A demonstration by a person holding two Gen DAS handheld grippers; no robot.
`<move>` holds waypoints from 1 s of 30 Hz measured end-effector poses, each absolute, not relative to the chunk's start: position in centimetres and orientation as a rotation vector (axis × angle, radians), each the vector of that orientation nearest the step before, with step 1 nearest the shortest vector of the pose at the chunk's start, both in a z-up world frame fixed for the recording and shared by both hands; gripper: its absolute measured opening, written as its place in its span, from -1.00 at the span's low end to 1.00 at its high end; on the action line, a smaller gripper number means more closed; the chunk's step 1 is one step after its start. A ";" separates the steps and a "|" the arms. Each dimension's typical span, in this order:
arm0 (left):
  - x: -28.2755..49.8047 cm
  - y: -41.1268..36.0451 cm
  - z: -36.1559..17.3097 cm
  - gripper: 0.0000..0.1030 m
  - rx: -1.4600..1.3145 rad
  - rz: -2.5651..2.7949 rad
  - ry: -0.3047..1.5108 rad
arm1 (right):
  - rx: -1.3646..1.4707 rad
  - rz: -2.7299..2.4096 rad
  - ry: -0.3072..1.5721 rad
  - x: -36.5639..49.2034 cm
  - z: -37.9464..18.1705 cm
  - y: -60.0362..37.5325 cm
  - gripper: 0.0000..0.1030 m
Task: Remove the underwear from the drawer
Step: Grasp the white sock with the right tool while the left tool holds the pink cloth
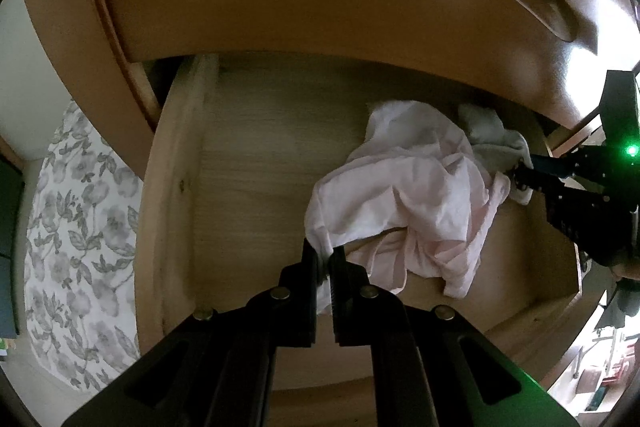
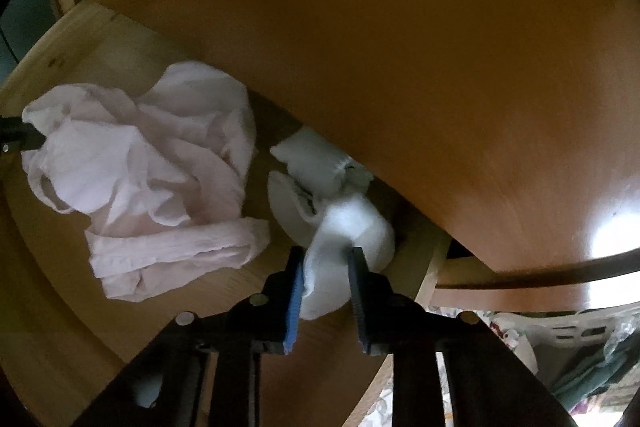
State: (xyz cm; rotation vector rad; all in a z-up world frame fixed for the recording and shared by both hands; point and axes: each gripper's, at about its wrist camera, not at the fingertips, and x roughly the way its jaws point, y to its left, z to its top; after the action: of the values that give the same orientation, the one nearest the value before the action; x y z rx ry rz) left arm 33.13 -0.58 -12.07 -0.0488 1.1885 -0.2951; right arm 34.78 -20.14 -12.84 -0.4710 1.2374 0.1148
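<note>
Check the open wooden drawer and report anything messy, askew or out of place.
The pale pink cotton underwear lies crumpled in a heap, not folded, on the light wooden drawer floor. Beside it, white fabric items are bunched loosely against the back. The left gripper pinches the pink edge; the right gripper grips the white fabric. Nothing looks damaged.

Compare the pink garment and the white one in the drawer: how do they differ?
The pink garment is pale pink and spreads wide and crumpled; the white garment is white, smaller and bunched. The left gripper pinches the pink garment's edge; the right gripper has its jaws around the white garment. Both lie in the drawer.
</note>
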 end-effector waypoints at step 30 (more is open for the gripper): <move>33.9 -2.6 -13.5 -0.89 0.045 -0.257 1.272 | -0.445 0.085 1.216 30.5 -10.2 -22.5 -0.91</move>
State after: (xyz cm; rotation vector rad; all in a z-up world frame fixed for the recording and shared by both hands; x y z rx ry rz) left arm 33.87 -2.59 -13.50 0.0449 1.2718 -0.2572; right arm 30.50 -22.46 -10.21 -0.4452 1.2162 0.0852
